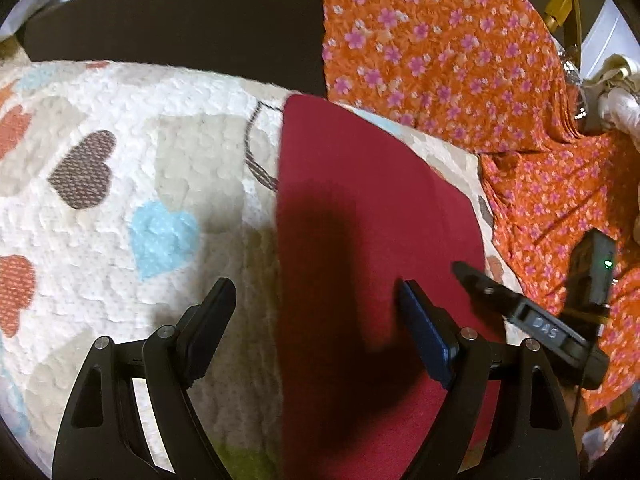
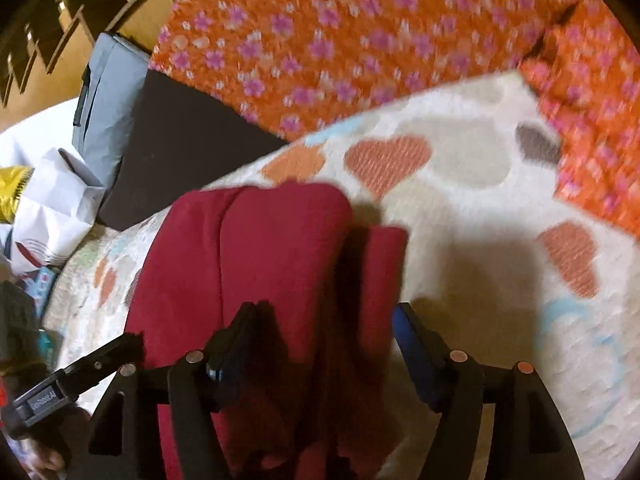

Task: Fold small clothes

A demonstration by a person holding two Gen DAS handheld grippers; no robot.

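Here | red garment (image 1: 352, 208) lay on the heart-print blanket (image 1: 120, 160), long axis running away from both grippers | left gripper (image 1: 316, 312) spread wide, astride garment's left edge | right gripper (image 2: 324, 324) parted, over garment's near end, gripping nothing

Warm indoor light, hard dark shadows, fisheye-bent edges; right wrist view motion-blurred

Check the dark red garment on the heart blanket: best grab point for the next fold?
Take the dark red garment at its far corner beside the stepped fold, coming from above and the right with the right tongs. Probably easiest there: layers end in a free edge over the heart blanket, whereas the middle lies flat.
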